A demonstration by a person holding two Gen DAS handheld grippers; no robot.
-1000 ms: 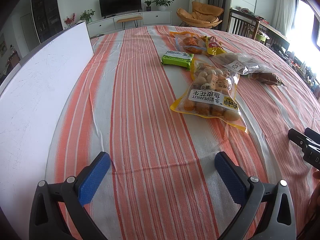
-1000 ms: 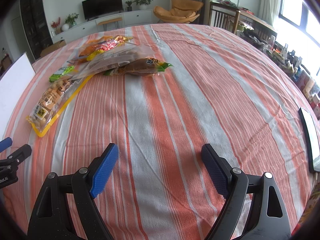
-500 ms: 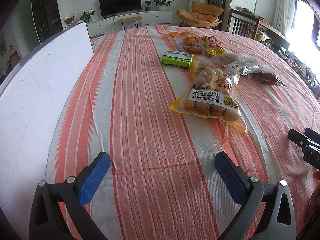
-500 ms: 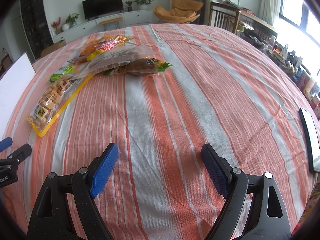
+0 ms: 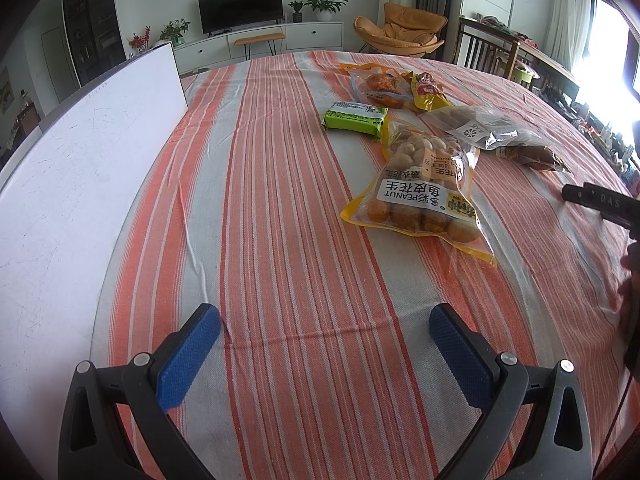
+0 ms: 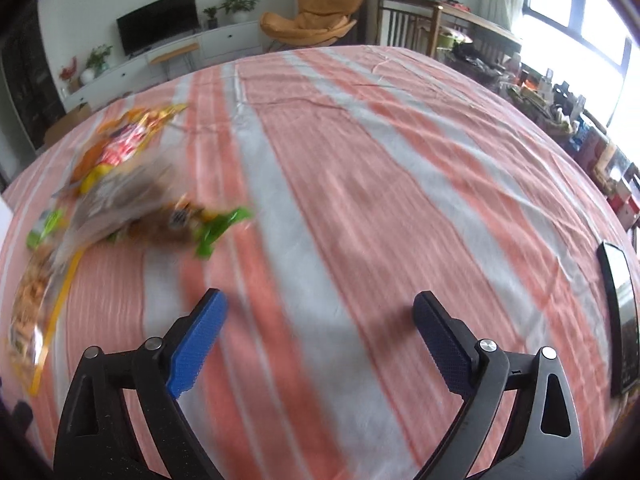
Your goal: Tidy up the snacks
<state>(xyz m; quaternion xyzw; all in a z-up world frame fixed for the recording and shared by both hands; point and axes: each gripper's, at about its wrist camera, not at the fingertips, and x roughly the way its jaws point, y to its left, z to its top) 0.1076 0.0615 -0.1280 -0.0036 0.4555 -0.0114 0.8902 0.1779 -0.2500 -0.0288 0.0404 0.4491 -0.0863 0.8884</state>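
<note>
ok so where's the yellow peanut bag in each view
Left wrist view: the yellow peanut bag lies right of centre on the striped cloth, just nearer than the green packet.
Right wrist view: the bag is a blurred shape at the far left edge, partly cut off.
Shared landmark: the black TV on the white cabinet, top left of both views.

Support surface: table under an orange-and-grey striped cloth, lightly creased. Lying flat on it, clustered toward the far right: yellow-edged peanut bag, green packet just beyond it, clear zip bag, an orange-trimmed pouch beside a yellow packet. White board covers the left side; dark tablet lies at the right edge.
</note>
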